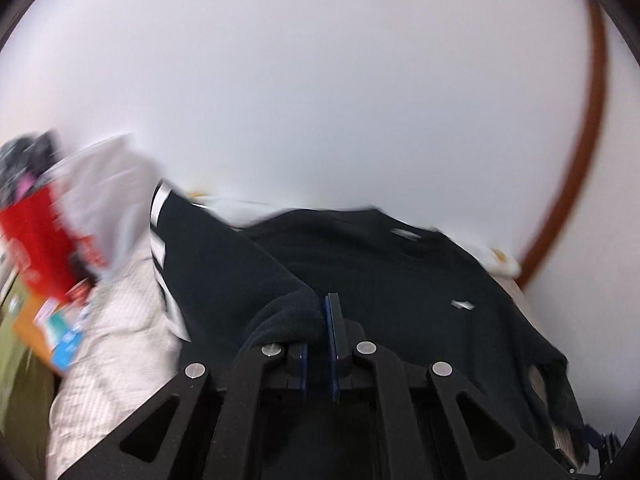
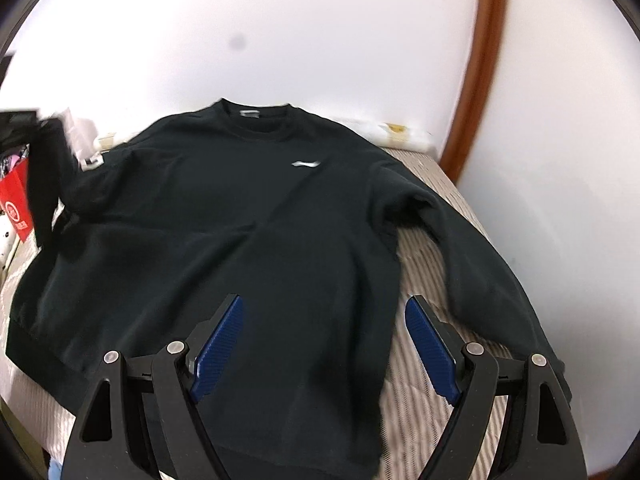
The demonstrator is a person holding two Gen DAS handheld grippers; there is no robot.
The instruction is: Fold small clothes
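Item: black sweatshirt [image 2: 248, 216], spread face-up on the bed [image 2: 432, 216]; left gripper [image 1: 320, 320] clenched on its left sleeve [image 1: 224, 264], right gripper [image 2: 324, 320] released above the hem; advised: carry sleeve flat across chest, keeping cloth taut.
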